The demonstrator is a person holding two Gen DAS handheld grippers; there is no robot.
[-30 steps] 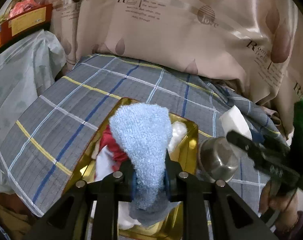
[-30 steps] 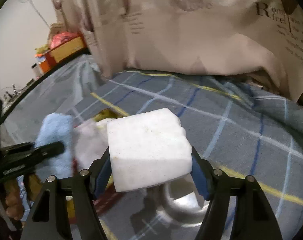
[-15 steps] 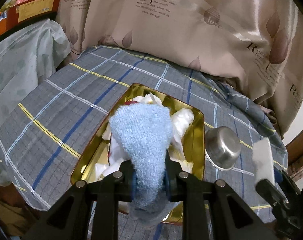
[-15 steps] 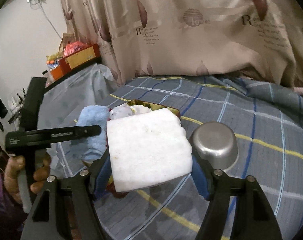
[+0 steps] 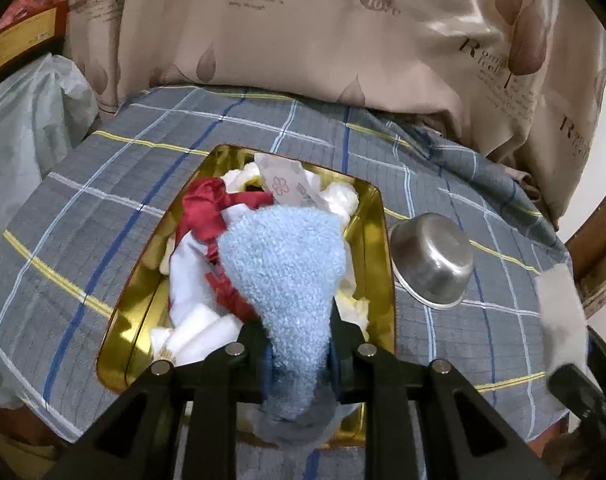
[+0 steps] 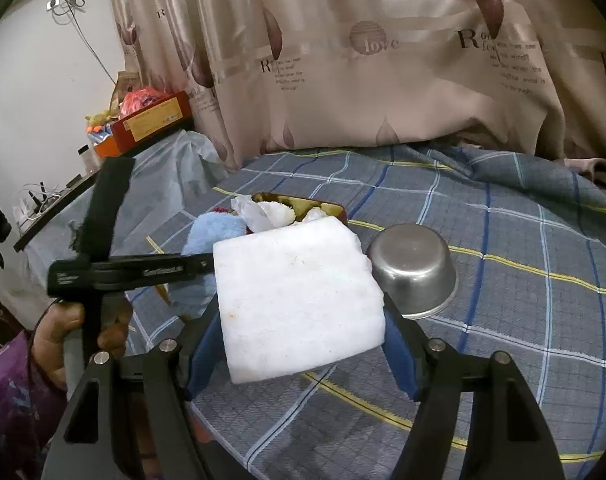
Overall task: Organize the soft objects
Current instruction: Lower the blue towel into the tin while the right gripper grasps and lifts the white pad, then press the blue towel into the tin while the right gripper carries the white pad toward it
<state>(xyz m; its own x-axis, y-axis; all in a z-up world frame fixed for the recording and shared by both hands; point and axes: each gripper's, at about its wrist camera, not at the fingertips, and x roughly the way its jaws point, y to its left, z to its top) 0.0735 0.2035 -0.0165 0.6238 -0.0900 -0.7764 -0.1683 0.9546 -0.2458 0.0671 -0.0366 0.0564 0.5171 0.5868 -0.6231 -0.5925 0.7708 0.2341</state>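
Observation:
My left gripper point(image 5: 297, 332) is shut on a light blue fluffy cloth point(image 5: 287, 272) and holds it above the near end of a gold tray point(image 5: 377, 240). The tray holds a red cloth point(image 5: 207, 210), white cloths and a tissue packet point(image 5: 285, 186). My right gripper point(image 6: 299, 332) is shut on a white sponge block point(image 6: 295, 296), held above the table's near edge. The sponge also shows at the right edge of the left wrist view point(image 5: 561, 316). The blue cloth shows in the right wrist view point(image 6: 213, 236).
An upturned steel bowl point(image 5: 433, 258) stands right of the tray on the plaid tablecloth point(image 5: 103, 208); it also shows in the right wrist view point(image 6: 413, 270). A beige curtain point(image 5: 323, 32) hangs behind. A plastic-covered surface point(image 5: 19, 120) with boxes lies to the left.
Both grippers have drawn back from the table with their loads. The right gripper and sponge moved from near the bowl to the near right edge. More of the tray shows now.

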